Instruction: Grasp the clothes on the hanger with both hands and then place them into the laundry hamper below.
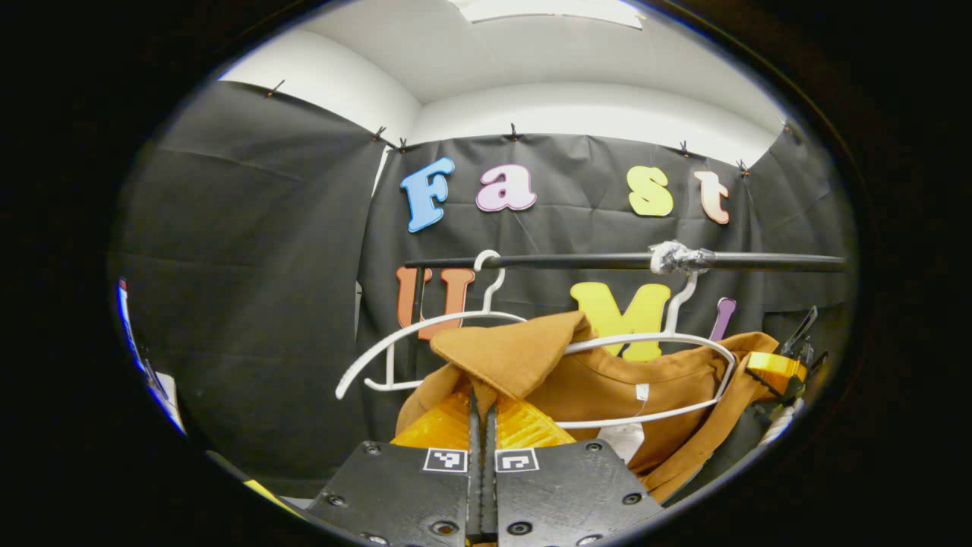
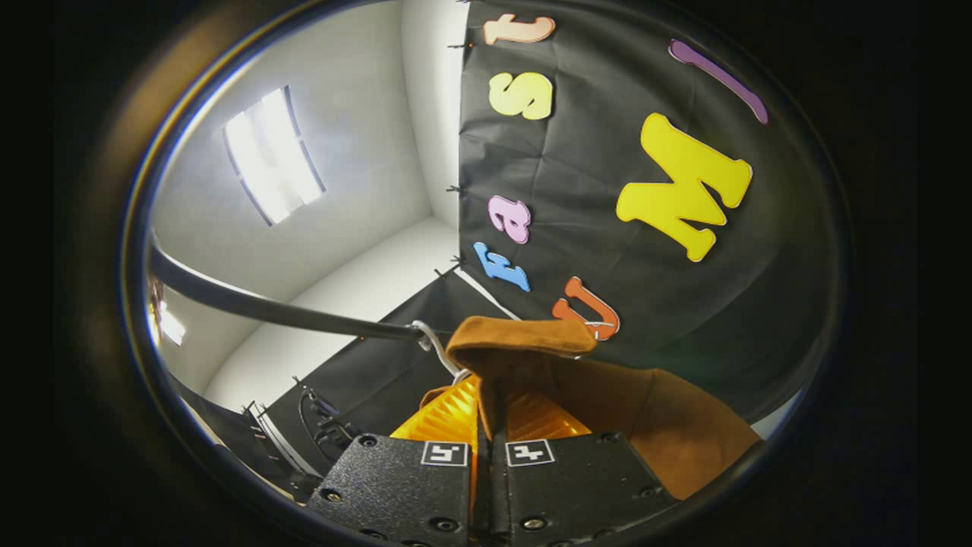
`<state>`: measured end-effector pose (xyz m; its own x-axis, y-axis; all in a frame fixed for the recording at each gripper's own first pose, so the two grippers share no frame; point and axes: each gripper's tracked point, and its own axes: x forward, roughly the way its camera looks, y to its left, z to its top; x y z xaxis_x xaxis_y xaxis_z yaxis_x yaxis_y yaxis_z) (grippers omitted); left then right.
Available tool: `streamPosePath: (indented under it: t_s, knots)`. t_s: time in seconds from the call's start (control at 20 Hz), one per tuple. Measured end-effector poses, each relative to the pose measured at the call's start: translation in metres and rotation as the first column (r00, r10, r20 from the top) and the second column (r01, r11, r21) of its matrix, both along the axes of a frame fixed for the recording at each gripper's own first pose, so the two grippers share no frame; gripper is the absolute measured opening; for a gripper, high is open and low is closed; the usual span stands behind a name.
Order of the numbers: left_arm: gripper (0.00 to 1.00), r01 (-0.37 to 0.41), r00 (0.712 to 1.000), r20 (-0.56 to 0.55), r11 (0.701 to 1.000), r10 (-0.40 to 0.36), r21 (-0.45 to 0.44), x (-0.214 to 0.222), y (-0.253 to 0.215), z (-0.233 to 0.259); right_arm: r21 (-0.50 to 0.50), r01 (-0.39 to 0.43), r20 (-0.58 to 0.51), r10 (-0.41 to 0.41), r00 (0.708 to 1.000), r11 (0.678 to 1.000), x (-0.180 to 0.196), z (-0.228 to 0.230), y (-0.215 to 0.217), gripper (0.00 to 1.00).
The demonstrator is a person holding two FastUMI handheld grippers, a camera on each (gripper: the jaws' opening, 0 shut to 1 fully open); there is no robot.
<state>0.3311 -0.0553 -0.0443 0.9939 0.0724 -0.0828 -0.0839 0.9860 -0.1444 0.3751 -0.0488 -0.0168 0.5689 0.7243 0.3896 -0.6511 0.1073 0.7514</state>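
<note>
While you hold both claws up at the rail, this is how things stand.

Left claw: your left gripper (image 1: 481, 414) has its two orange ribbed fingers (image 1: 444, 425) pressed together on a fold of the brown garment (image 1: 607, 384); the cloth rises in a peak above the fingertips.

Right claw: your right gripper (image 2: 492, 403) is likewise pinched closed, both ribbed fingers (image 2: 448, 418) pressing a fold of the same brown garment (image 2: 661, 418), which humps over the tips and drapes away to one side.

Right claw from afar: in the left gripper view, the right gripper (image 1: 782, 372) sits at the garment's far shoulder, below the rail; you cannot tell its jaw gap from there.

Garment: it hangs below the rail (image 1: 607, 260), draped on the hanger with the taped hook (image 1: 661, 346). A small white tag (image 1: 642, 392) shows inside the neck.

Hangers: a second white hanger (image 1: 425, 327) hangs bare from the rail, just beside the garment, on the side away from the taped hook.

Rail: a dark horizontal bar; in the right gripper view the rail (image 2: 266, 308) runs out from the cloth peak, with a white hook (image 2: 433, 342) looped over it, touching the rail.

Behind the rail: black cloth wall (image 1: 250, 266), white ceiling above it.
</note>
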Motion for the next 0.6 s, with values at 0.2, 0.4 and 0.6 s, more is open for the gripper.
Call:
streamPosePath:
  t_s: [0.2,0.4,0.6]
  knots:
    - [0.0,-0.015,1.0,-0.025,0.999,0.014,-0.047,0.005,0.015,-0.011,0.062,0.024,-0.032,-0.022,0.999,0.998,0.007,-0.005,-0.02,0.06]
    - [0.0,-0.029,0.998,-0.05,0.994,0.023,-0.104,0.003,0.022,-0.025,0.142,0.051,-0.077,-0.04,0.996,0.989,0.012,-0.011,-0.048,0.06]
    - [0.05,-0.012,0.997,-0.079,0.995,0.004,-0.1,0.006,0.023,-0.042,0.211,0.034,-0.099,-0.013,0.995,0.977,0.014,-0.014,-0.054,0.06]
